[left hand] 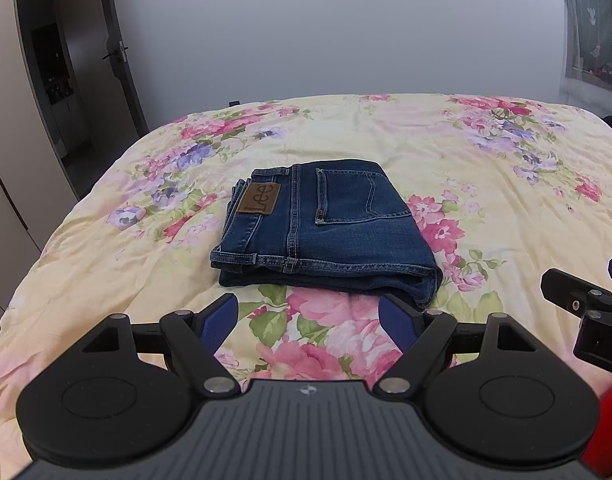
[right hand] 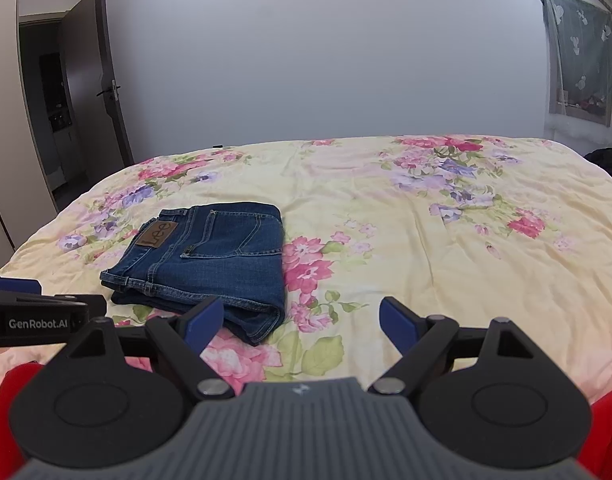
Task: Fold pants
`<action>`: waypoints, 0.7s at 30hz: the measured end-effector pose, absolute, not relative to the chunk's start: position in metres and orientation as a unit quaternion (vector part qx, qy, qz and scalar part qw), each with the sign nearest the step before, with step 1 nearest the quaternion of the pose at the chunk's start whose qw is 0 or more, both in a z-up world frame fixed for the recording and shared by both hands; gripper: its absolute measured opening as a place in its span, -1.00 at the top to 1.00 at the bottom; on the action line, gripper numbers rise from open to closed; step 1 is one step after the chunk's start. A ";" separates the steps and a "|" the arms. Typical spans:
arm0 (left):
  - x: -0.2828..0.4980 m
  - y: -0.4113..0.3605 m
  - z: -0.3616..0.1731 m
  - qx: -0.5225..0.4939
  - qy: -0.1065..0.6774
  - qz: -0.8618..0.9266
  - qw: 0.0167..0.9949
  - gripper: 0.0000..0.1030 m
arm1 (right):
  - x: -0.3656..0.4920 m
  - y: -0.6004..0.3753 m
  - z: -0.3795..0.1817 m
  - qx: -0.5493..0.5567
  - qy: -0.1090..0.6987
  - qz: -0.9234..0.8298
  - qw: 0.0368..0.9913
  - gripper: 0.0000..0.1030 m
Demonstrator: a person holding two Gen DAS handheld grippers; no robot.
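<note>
Dark blue jeans [left hand: 329,228] lie folded into a compact stack on the floral bedspread [left hand: 485,184], back pocket and brown Lee patch up. They also show in the right wrist view [right hand: 210,260], left of centre. My left gripper [left hand: 307,322] is open and empty, just in front of the stack's near edge. My right gripper [right hand: 302,322] is open and empty, near the stack's near right corner. Neither gripper touches the jeans. The right gripper also shows at the right edge of the left wrist view [left hand: 585,304].
The bed fills most of both views, its left edge [left hand: 46,248] dropping toward a wardrobe and an open dark door [left hand: 118,60]. A grey wall stands behind the bed. A curtained window [right hand: 577,52] is at the far right. Red sleeves [right hand: 10,400] show by the grippers.
</note>
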State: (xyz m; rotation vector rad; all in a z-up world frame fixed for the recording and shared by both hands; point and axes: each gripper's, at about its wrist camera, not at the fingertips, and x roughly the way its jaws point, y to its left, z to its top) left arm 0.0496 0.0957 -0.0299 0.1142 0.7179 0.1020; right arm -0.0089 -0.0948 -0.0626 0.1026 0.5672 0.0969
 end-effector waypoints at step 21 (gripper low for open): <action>0.049 0.095 -0.029 0.056 0.353 0.049 0.933 -0.82 | -0.007 -0.097 -0.063 0.058 0.282 0.041 0.957 -0.58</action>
